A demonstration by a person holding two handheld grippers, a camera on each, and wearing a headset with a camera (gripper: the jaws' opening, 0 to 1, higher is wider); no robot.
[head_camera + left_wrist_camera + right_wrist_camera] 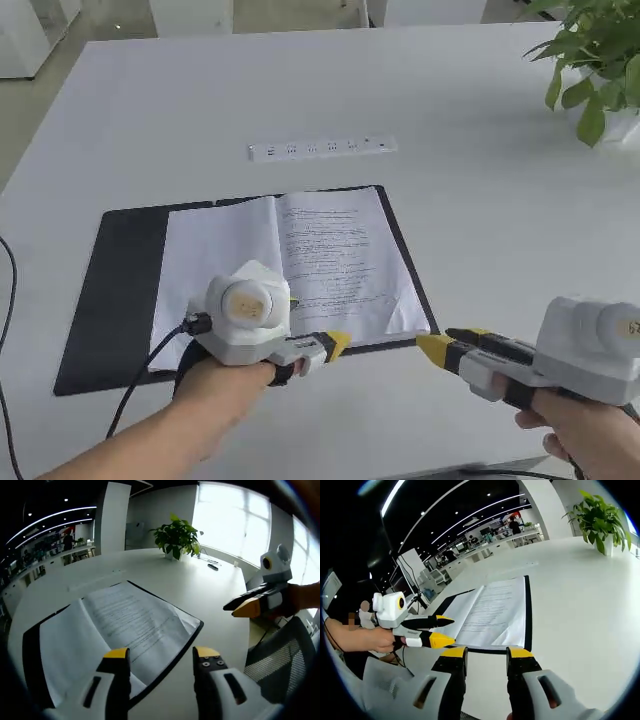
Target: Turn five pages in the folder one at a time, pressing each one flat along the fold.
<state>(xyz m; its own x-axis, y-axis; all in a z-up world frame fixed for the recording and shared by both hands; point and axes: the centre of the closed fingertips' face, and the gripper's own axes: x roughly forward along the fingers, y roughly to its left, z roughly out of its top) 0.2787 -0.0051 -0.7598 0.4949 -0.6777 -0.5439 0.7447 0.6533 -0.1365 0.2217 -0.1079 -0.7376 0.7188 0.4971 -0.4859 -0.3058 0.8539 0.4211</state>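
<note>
Left gripper [338, 345] and right gripper [435, 348]: white-grey bodies, black jaws with yellow tips. Black cable [150, 364] plugs into left one.

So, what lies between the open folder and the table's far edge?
A white power strip on the table, beyond the folder, in the head view.

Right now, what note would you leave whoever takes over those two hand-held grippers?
Left hand-held gripper: open, empty, over the folder at its near edge.
Right hand-held gripper: open, empty, off its right corner.
Folder lies open on the table, printed page on the right.
How many pages are turned can't be told; none is lifted.
Next: pinch the printed page's corner, turn it, press the fold.
</note>
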